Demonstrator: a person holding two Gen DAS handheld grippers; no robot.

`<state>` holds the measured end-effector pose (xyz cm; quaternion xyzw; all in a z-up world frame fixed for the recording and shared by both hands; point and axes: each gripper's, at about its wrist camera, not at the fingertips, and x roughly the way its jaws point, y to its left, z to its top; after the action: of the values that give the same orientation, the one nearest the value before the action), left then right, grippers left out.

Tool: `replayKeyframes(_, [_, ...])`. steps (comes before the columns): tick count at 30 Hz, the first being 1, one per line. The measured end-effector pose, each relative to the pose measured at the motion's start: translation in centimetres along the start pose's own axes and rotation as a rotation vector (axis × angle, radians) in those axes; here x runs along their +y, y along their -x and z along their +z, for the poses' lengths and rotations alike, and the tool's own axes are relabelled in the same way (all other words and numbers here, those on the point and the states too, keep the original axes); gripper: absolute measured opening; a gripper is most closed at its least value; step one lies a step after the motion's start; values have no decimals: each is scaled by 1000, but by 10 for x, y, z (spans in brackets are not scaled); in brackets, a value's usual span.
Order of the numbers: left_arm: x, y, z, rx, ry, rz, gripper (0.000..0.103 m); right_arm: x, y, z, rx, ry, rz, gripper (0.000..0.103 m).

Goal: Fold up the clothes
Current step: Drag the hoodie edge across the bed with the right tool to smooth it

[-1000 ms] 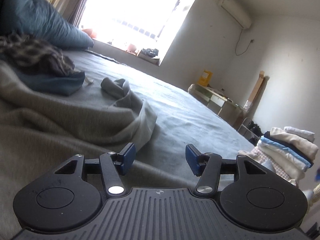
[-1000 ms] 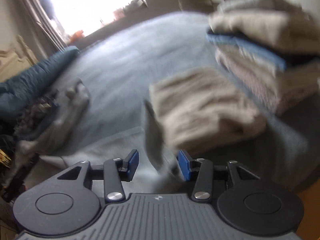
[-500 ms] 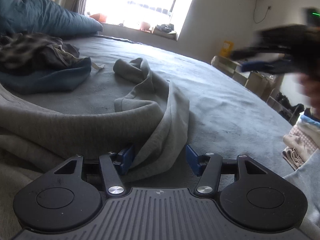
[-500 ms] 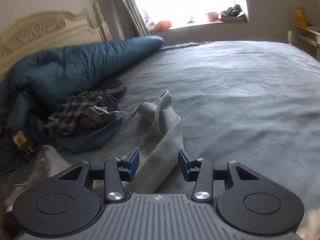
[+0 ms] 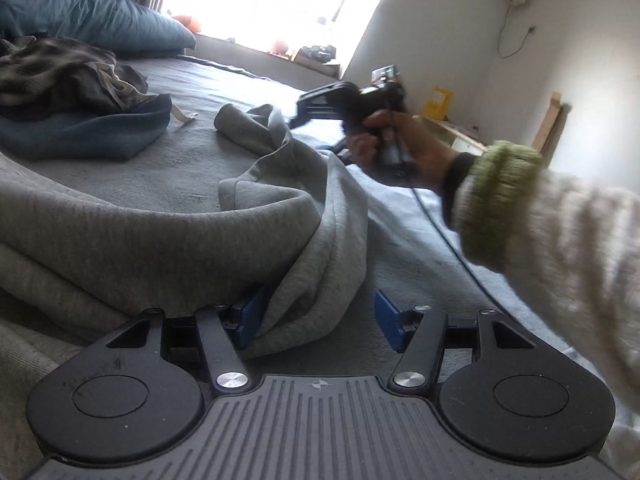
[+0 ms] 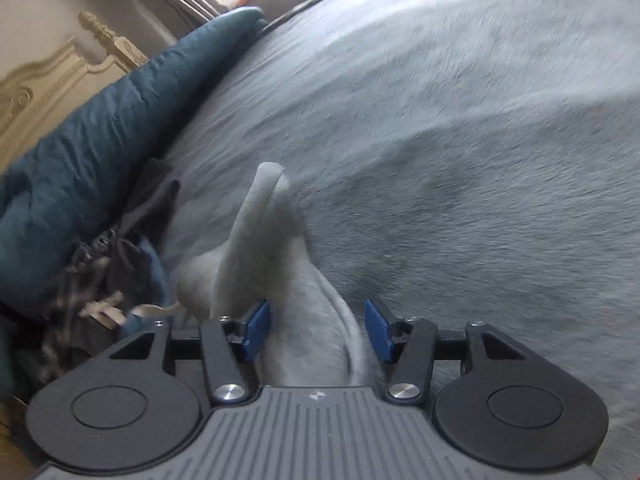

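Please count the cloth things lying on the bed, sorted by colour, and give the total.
Grey: 1, the grey garment between the open left tongs.
Dark blue: 2, the dark blue quilt and the folded blue cloth.
Plaid: 1, the plaid garment.
Total: 4

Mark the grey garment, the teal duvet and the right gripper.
grey garment [image 5: 280,248]: left wrist view, draped fold.
teal duvet [image 6: 100,152]: right wrist view, middle of roll.
right gripper [image 6: 316,330]: right wrist view, between its fingers.

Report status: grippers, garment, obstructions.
Left gripper open, grey garment between its fingers. Right gripper open over the same garment. Dark clothes pile beside, apart.
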<state>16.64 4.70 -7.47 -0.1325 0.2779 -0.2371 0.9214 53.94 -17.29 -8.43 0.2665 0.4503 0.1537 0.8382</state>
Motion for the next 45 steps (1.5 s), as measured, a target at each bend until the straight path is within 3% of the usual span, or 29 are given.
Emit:
replayKeyframes(3, [2, 0, -2, -7, 6, -19, 61, 12, -13, 0, 33, 41, 33, 55])
replayKeyframes(5, [1, 0, -3, -12, 2, -20, 61, 30, -17, -7, 41, 154, 1, 40])
replayKeyframes(6, [1, 0, -4, -16, 0, -20, 61, 38, -14, -12, 31, 208, -28, 18])
replayKeyframes(9, [0, 3, -5, -27, -8, -19, 61, 49, 12, -23, -49, 222, -66, 13])
replayKeyframes(11, [1, 5, -5, -35, -10, -17, 61, 51, 52, -30, -158, 195, -97, 12])
replayKeyframes(16, [5, 10, -3, -48, 14, -26, 61, 49, 198, -71, -421, 168, -218, 12])
replayKeyframes(20, [9, 11, -1, -47, 38, -40, 61, 13, 280, -122, -509, 91, -376, 13])
replayKeyframes(21, [10, 11, -1, -45, 44, -44, 61, 0, 294, -134, -511, 59, -419, 16])
replayKeyframes(23, [13, 10, 1, -39, 52, -47, 61, -45, 291, -146, -397, -77, -501, 24])
replayKeyframes(24, [14, 10, 1, -34, 56, -50, 61, -68, 290, -152, -339, -146, -541, 35])
replayKeyframes(26, [20, 13, 2, -40, 83, -45, 61, -108, 291, -165, -232, -299, -577, 37])
replayKeyframes(29, [30, 18, 4, -49, 125, -39, 61, -122, 317, -182, -209, -373, -478, 37])
replayKeyframes(32, [39, 23, 7, -58, 167, -32, 61, -85, 343, -189, -233, -266, -408, 38])
replayKeyframes(36, [52, 29, 9, -69, 222, -23, 62, 6, 338, -188, -287, -54, -150, 38])
replayKeyframes(38, [58, 32, 11, -75, 250, -19, 62, 55, 308, -182, -234, 95, 21, 38])
replayKeyframes(41, [74, 23, 7, -32, 327, -21, 61, 130, 231, -169, -40, 345, 258, 38])
replayKeyframes(45, [78, 24, 5, -18, 343, -37, 61, 204, 118, -167, 115, 647, 319, 40])
